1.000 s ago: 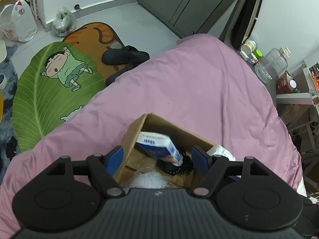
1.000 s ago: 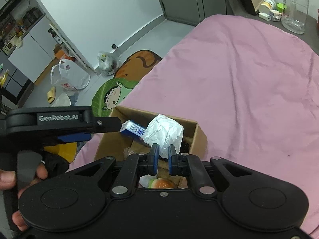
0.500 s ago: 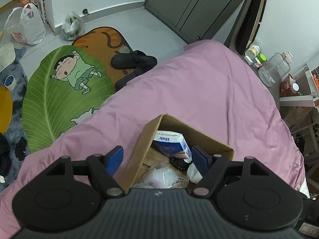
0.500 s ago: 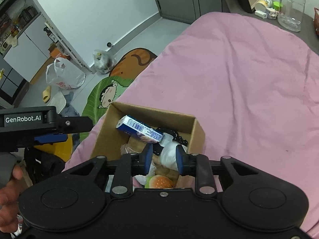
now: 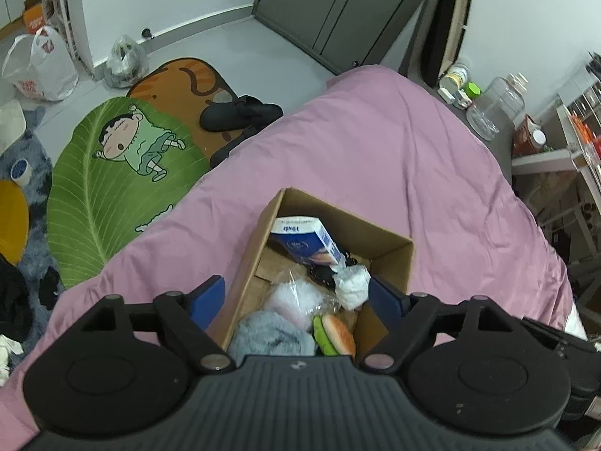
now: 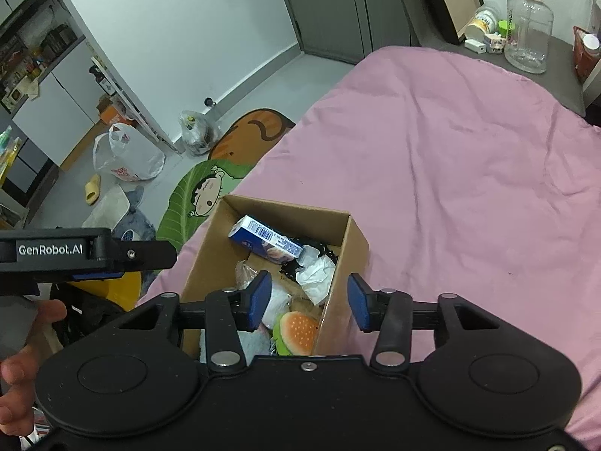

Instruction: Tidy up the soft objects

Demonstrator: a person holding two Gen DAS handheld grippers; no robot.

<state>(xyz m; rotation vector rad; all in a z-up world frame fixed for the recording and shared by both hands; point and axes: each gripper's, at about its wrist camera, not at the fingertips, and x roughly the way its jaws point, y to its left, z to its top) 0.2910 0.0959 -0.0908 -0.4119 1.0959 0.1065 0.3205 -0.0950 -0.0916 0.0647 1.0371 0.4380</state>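
Observation:
An open cardboard box sits on the pink bed. In it lie a blue tissue pack, a crumpled white wad, a black beaded thing, a pink fluffy item in plastic, a grey fuzzy item and a burger toy. My left gripper is open and empty above the box. My right gripper is open and empty above the box's near right wall.
The pink bed stretches beyond and right of the box. On the floor at left lie a green leaf mat, an orange mat, black slippers and plastic bags. A clear jug stands by the bed's far end.
My right gripper opened and let the white wad drop into the box. Both grippers pulled back and up from the box.

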